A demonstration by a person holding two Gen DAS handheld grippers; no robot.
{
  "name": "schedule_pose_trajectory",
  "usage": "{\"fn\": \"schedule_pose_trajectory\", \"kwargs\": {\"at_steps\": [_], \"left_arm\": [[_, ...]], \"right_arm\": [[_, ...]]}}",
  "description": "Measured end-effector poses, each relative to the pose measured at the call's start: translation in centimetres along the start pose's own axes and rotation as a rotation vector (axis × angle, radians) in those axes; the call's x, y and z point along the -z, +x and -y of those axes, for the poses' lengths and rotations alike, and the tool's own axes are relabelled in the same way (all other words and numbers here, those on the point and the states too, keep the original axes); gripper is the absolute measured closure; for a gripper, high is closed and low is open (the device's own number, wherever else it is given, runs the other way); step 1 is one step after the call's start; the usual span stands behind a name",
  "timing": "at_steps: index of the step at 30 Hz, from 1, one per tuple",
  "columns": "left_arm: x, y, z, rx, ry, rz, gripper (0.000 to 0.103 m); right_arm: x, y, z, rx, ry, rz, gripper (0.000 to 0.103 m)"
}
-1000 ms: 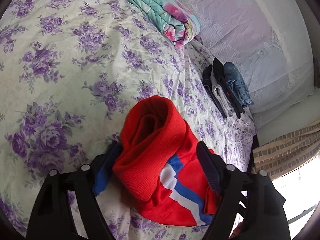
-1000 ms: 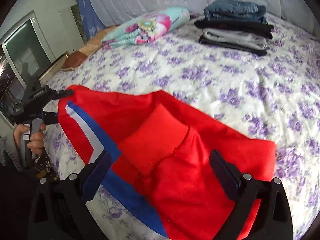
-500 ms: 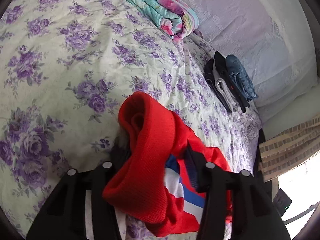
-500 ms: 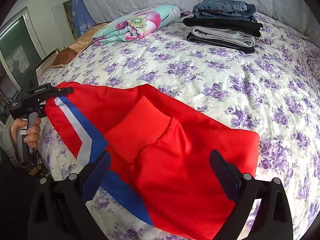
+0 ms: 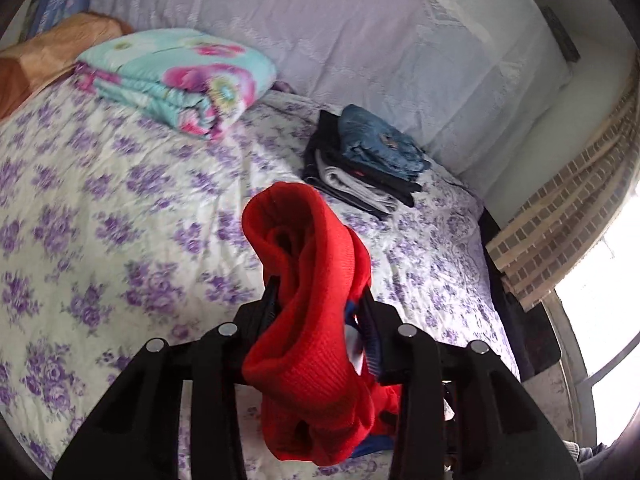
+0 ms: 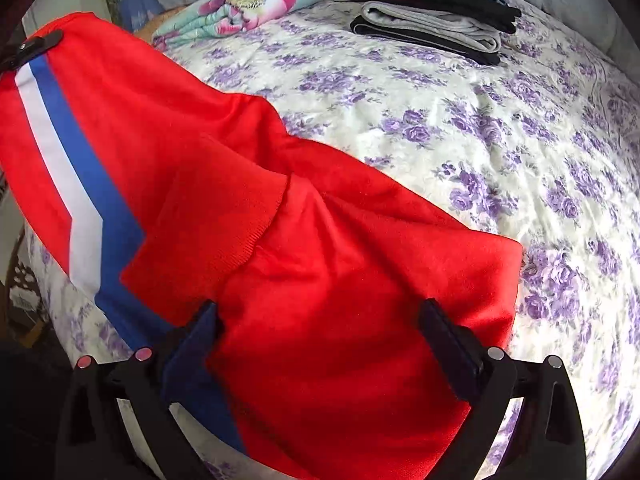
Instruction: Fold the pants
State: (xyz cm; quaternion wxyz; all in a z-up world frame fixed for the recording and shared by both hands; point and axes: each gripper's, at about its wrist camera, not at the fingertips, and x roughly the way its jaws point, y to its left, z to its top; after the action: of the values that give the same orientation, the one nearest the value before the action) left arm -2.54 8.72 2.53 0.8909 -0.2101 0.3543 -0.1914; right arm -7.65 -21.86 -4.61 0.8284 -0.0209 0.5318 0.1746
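Matte black two-finger left gripper (image 5: 318,304), round silver screws; identical black right gripper (image 6: 320,320), pinkish-silver screws, dark flat pads.

- Red track pants (image 6: 340,280) with a white-and-blue side stripe (image 6: 76,200), partly folded across a floral bed.
- One end, with ribbed red cuff (image 5: 304,264), bunched and raised.

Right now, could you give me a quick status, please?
Left tongs just closed on red pants. Right tongs open, straddling them. Folded stack well clear.

Red pants (image 6: 320,248), blue-white stripe (image 6: 80,208)
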Motion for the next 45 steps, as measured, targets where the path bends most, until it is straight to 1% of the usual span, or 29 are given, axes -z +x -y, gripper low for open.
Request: {"fn": "schedule_pose_trajectory", "kwargs": {"at_steps": [1, 3, 4, 5, 8, 10, 12, 14, 17, 19, 20, 21, 22, 23, 24, 25, 27, 28, 30, 32, 33, 35, 36, 37, 38, 40, 42, 44, 45], "left_arm": [[-0.3, 0.2, 1.6, 0.017, 0.040, -0.008, 0.067], [-0.4, 1.0, 4.8, 0.050, 0.128, -0.029, 0.067], [-0.3, 1.5, 6.3, 0.064, 0.164, -0.044, 0.067], [-0.2, 2.1, 7.6, 0.078, 0.195, -0.063, 0.067], [0.8, 4.5, 11.6, 0.120, 0.286, -0.130, 0.067], [2.2, 6.3, 13.8, 0.137, 0.354, -0.173, 0.067], [3.9, 8.6, 15.6, 0.149, 0.403, -0.230, 0.067], [5.4, 10.7, 17.0, 0.161, 0.438, -0.281, 0.067], [8.0, 13.8, 19.0, 0.170, 0.482, -0.357, 0.067], [10.0, 15.8, 20.1, 0.153, 0.518, -0.398, 0.067], [11.1, 16.8, 20.5, 0.143, 0.536, -0.432, 0.067], [12.4, 17.7, 21.0, 0.133, 0.554, -0.476, 0.065], [13.5, 18.4, 21.4, 0.134, 0.571, -0.520, 0.054], [14.4, 18.7, 21.8, 0.151, 0.589, -0.550, 0.048], [15.0, 18.5, 22.4, 0.174, 0.614, -0.558, 0.036], [15.3, 17.8, 22.8, 0.192, 0.636, -0.546, 0.025], [15.2, 16.1, 23.4, 0.215, 0.670, -0.502, 0.015], [14.9, 15.4, 23.3, 0.207, 0.676, -0.479, 0.014], [13.7, 14.0, 22.1, 0.158, 0.638, -0.444, 0.014], [12.0, 13.1, 19.5, 0.096, 0.546, -0.427, 0.013], [11.2, 12.8, 17.8, 0.066, 0.490, -0.432, 0.013], [10.2, 12.4, 14.4, -0.009, 0.388, -0.450, 0.013], [10.0, 12.0, 12.7, -0.033, 0.340, -0.457, 0.013], [9.8, 11.5, 11.4, -0.040, 0.302, -0.460, 0.013], [9.7, 11.1, 10.4, -0.041, 0.274, -0.462, 0.013], [9.9, 10.7, 9.2, -0.034, 0.254, -0.470, 0.013], [10.4, 11.0, 8.9, -0.009, 0.261, -0.499, 0.013], [11.1, 12.0, 9.4, 0.018, 0.307, -0.548, 0.013], [11.5, 12.5, 9.8, 0.024, 0.339, -0.562, 0.013]], "right_arm": [[0.1, -1.1, 0.5, -0.021, 0.019, 0.038, 0.004], [0.8, -3.7, 2.1, -0.040, 0.077, 0.143, 0.004], [1.2, -4.7, 3.3, -0.040, 0.121, 0.172, 0.004], [1.7, -5.4, 4.5, -0.035, 0.170, 0.180, 0.004], [3.9, -6.2, 8.4, -0.003, 0.327, 0.156, 0.004], [5.8, -6.4, 10.7, 0.011, 0.432, 0.141, 0.004], [7.5, -6.6, 12.5, 0.019, 0.511, 0.139, 0.004], [8.9, -7.3, 13.5, 0.040, 0.534, 0.142, 0.004], [10.6, -8.1, 14.5, 0.065, 0.526, 0.127, 0.004], [11.4, -8.4, 15.1, 0.078, 0.512, 0.114, 0.004], [11.7, -8.6, 15.5, 0.081, 0.507, 0.113, 0.004], [11.8, -8.8, 15.9, 0.084, 0.503, 0.116, 0.004], [12.0, -9.0, 16.4, 0.087, 0.502, 0.120, 0.004], [12.0, -9.2, 16.9, 0.084, 0.507, 0.123, 0.004], [11.8, -9.2, 17.5, 0.076, 0.516, 0.125, 0.004], [11.5, -9.2, 18.0, 0.067, 0.525, 0.130, 0.004], [10.5, -9.0, 18.7, 0.040, 0.532, 0.142, 0.004], [9.7, -8.9, 18.7, 0.021, 0.526, 0.149, 0.004], [7.9, -9.1, 17.8, -0.015, 0.478, 0.176, 0.004], [5.8, -9.5, 15.5, -0.052, 0.365, 0.200, 0.004], [5.0, -9.4, 14.0, -0.055, 0.289, 0.189, 0.004], [4.4, -8.8, 11.2, 0.015, 0.130, 0.140, 0.004], [4.6, -8.6, 10.3, 0.053, 0.078, 0.133, 0.004], [4.6, -8.6, 10.3, 0.053, 0.078, 0.133, 0.004], [5.1, -8.4, 10.0, 0.075, 0.060, 0.130, 0.004], [6.0, -8.1, 10.4, 0.069, 0.098, 0.104, 0.004], [6.8, -7.9, 11.1, 0.058, 0.140, 0.084, 0.004], [7.0, -7.6, 11.5, 0.060, 0.159, 0.075, 0.004], [6.8, -7.3, 11.4, 0.039, 0.160, 0.067, 0.004]]}}
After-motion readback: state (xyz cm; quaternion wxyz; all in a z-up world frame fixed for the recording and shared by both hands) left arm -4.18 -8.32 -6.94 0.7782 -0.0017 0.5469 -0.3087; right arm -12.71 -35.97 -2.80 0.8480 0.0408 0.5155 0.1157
